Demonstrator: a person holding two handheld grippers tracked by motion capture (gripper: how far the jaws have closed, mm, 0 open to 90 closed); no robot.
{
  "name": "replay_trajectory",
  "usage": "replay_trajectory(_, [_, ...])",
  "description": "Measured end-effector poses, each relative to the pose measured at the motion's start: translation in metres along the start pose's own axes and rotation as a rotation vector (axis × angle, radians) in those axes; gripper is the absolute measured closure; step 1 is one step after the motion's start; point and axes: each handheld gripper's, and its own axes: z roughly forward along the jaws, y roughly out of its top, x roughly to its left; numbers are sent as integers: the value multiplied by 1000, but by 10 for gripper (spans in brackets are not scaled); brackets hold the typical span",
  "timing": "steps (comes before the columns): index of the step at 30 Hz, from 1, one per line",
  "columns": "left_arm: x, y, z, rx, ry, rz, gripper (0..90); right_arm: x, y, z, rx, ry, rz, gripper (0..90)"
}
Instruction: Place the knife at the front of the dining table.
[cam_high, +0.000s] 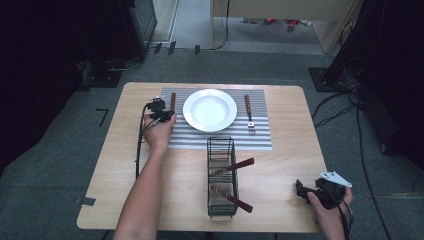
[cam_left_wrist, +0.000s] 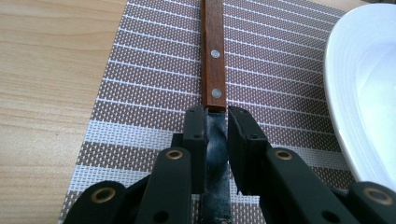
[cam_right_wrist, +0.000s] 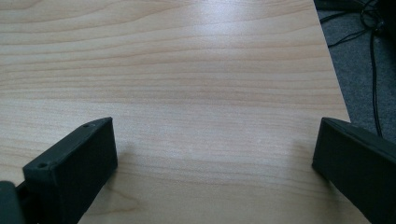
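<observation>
A wood-handled knife (cam_high: 173, 100) lies on the striped placemat (cam_high: 220, 137), just left of the white plate (cam_high: 188, 111). My left gripper (cam_high: 164, 116) is shut on its metal blade; in the left gripper view the jaws (cam_left_wrist: 216, 121) pinch the blade just below the riveted handle (cam_left_wrist: 213, 56), with the plate (cam_left_wrist: 364, 93) at the right. A fork (cam_high: 248, 114) lies on the placemat right of the plate. My right gripper (cam_high: 301, 190) rests open near the table's front right corner, its jaws (cam_right_wrist: 215, 149) wide apart over bare wood.
A black wire basket (cam_high: 208, 170) stands in the front middle of the table, holding two wood-handled utensils (cam_high: 237, 166) that stick out to the right. Cables run over the grey floor at the right, past the table's edge (cam_right_wrist: 334, 70).
</observation>
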Motion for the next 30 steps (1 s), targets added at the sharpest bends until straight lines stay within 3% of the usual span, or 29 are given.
replay_trajectory(9, [2,4,-12,-52,-58,31,520,0,0,0,0,0,0,0])
replay_trajectory(15, [0,7,-33,-110,-108,70,433,0,0,0,0,0,0,0])
replay_trajectory(17, [1,7,-41,-139,-162,75,425,0,0,0,0,0,0,0])
replay_trajectory(20, [7,6,-50,-114,-252,41,370,0,0,0,0,0,0,0])
replay_trajectory(22, [11,4,-57,-125,-242,22,297,0,0,0,0,0,0,0])
replay_trajectory(26, [15,1,-69,-161,-267,14,214,0,0,0,0,0,0,0])
replay_trajectory(30, [15,-5,-90,-201,-241,64,173,0,0,0,0,0,0,0])
